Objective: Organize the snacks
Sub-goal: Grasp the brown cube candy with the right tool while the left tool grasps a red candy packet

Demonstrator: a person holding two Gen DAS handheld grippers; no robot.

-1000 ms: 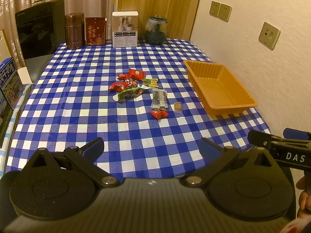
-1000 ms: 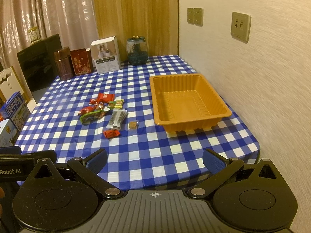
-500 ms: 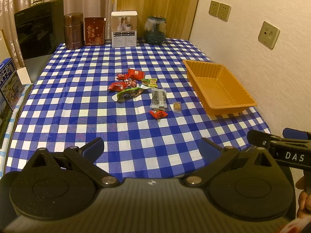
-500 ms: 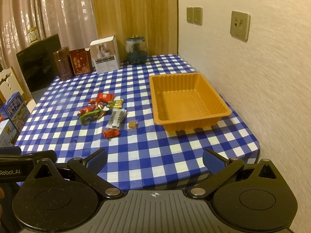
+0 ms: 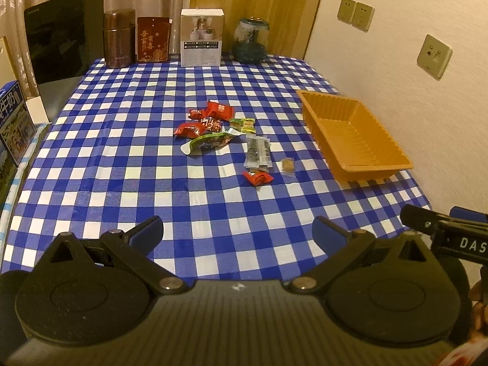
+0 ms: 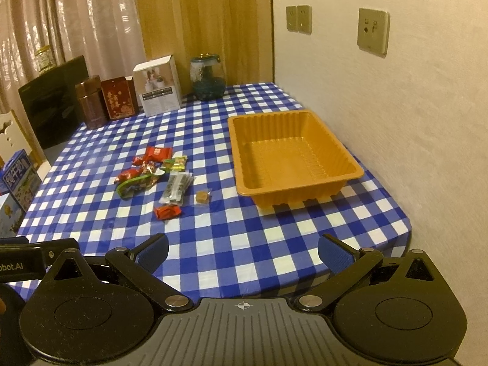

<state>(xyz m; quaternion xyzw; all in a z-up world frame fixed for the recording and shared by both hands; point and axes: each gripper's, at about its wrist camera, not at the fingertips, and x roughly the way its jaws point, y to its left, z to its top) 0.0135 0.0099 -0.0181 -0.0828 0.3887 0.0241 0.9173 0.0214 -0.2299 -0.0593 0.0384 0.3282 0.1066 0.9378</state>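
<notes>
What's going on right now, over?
Both grippers, left and right, open, holding nothing. Snacks loose on tablecloth; orange tray holds none. Nothing in the way.

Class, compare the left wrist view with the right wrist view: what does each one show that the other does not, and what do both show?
Only the left wrist view shows the right gripper's black side, lettered DAS, at the right edge.

Only the right wrist view shows a white chair back at the left edge, and all of the orange tray's floor.

Both show the empty orange tray by the wall, the loose snack packets on the checked tablecloth, the tins, white box and glass jar at the far end, and open jaws holding nothing.
</notes>
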